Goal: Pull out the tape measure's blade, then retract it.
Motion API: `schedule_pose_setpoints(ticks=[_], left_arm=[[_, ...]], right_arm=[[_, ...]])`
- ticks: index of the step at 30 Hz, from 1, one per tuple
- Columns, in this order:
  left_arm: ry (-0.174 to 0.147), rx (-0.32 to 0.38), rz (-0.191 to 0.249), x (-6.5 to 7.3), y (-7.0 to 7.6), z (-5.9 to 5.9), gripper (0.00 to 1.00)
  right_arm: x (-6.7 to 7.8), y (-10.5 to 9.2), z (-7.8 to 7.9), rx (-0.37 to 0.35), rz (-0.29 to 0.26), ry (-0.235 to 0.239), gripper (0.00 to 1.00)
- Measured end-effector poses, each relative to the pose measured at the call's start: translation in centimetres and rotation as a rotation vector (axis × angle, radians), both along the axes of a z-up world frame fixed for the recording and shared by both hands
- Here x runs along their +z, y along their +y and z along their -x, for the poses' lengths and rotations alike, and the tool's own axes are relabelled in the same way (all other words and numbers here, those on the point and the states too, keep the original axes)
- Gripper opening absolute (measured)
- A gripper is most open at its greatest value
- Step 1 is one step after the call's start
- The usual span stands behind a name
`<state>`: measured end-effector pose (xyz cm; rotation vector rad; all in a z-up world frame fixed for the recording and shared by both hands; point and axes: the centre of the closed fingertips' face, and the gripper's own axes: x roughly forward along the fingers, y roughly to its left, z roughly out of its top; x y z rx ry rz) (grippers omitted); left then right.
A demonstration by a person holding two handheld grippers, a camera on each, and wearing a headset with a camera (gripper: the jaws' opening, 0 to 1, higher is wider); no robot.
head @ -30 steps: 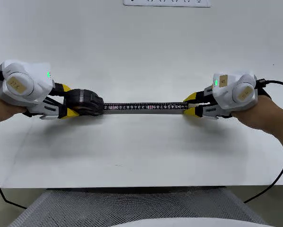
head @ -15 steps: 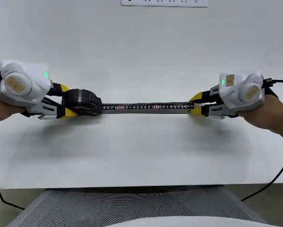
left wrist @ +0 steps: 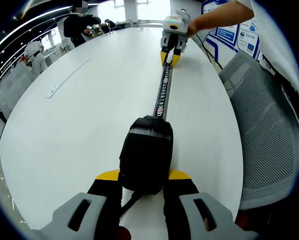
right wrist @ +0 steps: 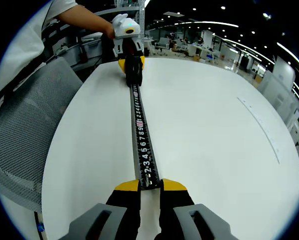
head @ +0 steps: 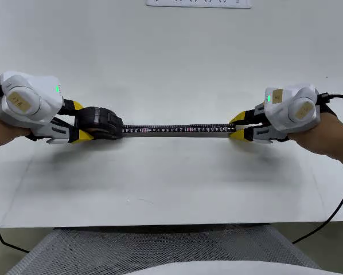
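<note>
A black tape measure case (head: 100, 122) sits on the white table, held by my left gripper (head: 80, 121), which is shut on it. In the left gripper view the case (left wrist: 146, 154) lies between the yellow-tipped jaws. The dark blade (head: 177, 129) with white numbers runs straight to the right just above the table. My right gripper (head: 238, 126) is shut on the blade's end. In the right gripper view the blade (right wrist: 140, 145) stretches from the jaws to the far case (right wrist: 134, 68) and the left gripper (right wrist: 126, 35).
The white table (head: 171, 183) spreads wide on all sides of the blade. A grey mesh chair (head: 160, 252) stands at the near edge. Cables trail from both grippers over the table edge. A socket strip (head: 198, 3) sits at the far edge.
My right gripper has moved right with the blade end, drawing out a little more blade over the last second. The left gripper and case stay put.
</note>
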<state>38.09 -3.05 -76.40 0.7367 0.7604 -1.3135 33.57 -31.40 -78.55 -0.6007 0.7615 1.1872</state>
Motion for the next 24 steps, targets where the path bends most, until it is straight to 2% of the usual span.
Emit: schedule_pose_setpoints(ticks=[9,20,24], left_arm=[[0.015,0.032,0.004,0.08,-0.04,-0.02,0.27],[0.009,0.036,0.013,0.14,-0.07,0.01,0.27],[0.010,0.043,0.010,-0.04,-0.18,0.00,0.31]], right_arm=[[-0.08,0.03,-0.03,-0.002,0.030,0.016,0.11],[-0.12,-0.07,-0.09,-0.008,0.050,0.008,0.12],[-0.09,-0.03,-0.02,-0.032,0.046,0.026,0.19]])
